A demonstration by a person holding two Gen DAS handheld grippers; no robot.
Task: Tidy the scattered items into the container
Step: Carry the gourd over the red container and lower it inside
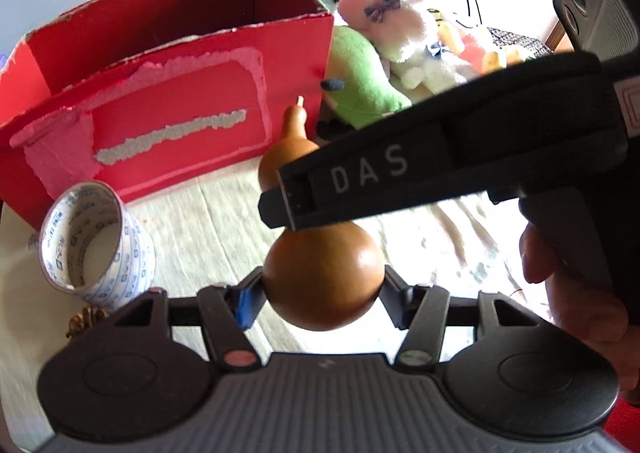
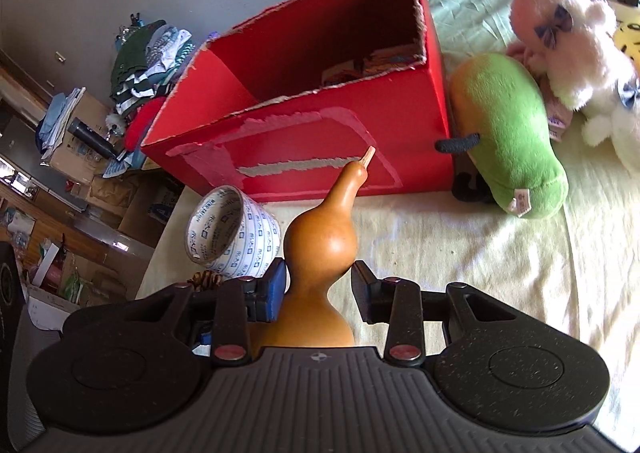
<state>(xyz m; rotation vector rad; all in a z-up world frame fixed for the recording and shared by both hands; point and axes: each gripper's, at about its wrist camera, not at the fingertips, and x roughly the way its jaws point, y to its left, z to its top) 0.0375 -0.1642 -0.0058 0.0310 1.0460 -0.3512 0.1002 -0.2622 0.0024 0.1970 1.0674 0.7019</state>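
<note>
A brown bottle gourd (image 1: pixel 324 277) is held off the pale cloth by both grippers. My left gripper (image 1: pixel 322 295) is shut on its round lower bulb. My right gripper (image 2: pixel 320 289) is shut on the gourd (image 2: pixel 320 249) at its narrow waist, and its dark finger (image 1: pixel 280 209) crosses over the gourd in the left wrist view. The stem tip points toward the open red cardboard box (image 1: pixel 172 125) (image 2: pixel 320 125) just beyond. A roll of printed tape (image 1: pixel 96 241) (image 2: pixel 232 233) lies on its side to the left of the gourd.
A green plush (image 2: pixel 512 133) leans against the box's right side, with a white plush (image 2: pixel 568 37) behind it. A small brown object (image 2: pixel 204 279) lies by the tape. Something printed lies inside the box (image 2: pixel 372 61). The bed edge drops off at left toward cluttered shelves.
</note>
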